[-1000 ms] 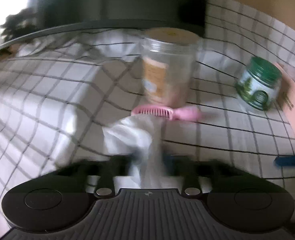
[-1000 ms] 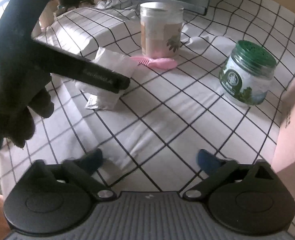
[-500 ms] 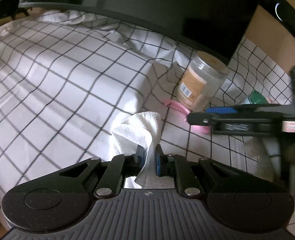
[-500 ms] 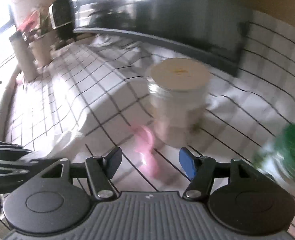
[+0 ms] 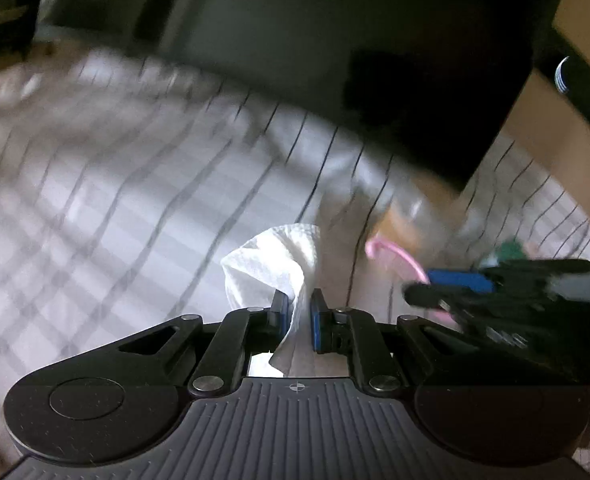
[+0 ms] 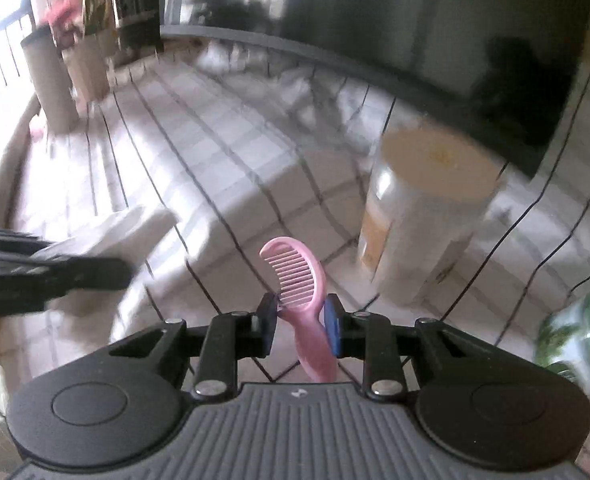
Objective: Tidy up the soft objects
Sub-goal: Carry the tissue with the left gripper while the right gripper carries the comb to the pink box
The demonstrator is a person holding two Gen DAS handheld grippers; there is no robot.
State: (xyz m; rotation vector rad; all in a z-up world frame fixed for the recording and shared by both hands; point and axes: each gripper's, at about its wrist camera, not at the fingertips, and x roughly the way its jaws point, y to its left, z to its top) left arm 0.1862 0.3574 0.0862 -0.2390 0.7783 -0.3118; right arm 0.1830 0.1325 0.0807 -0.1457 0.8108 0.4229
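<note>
Left wrist view first: the left gripper (image 5: 297,316) is clamped on a white tissue (image 5: 271,264), pinching a narrow fold low down while the bulk billows up and to the left above the pads. It hangs clear of the checked cloth (image 5: 115,216). That's a thin bite on floppy paper, so a quick swing could tear it or let it slide out. At right, the right gripper (image 5: 451,288) comes in blurred, close by; the two tools could knock together if they converge.

Over to the right wrist view: the right gripper (image 6: 301,318) has just been closing, and now the pads squeeze a pink comb (image 6: 301,280) at its neck, teeth end standing up and away, handle trailing near the camera. The hold looks off-centre, so the comb could pivot or drop. Just right, a cream-lidded jar (image 6: 427,216) stands near; a careless sweep could tip it. The tissue shows far left beside the left gripper (image 6: 123,276).
</note>
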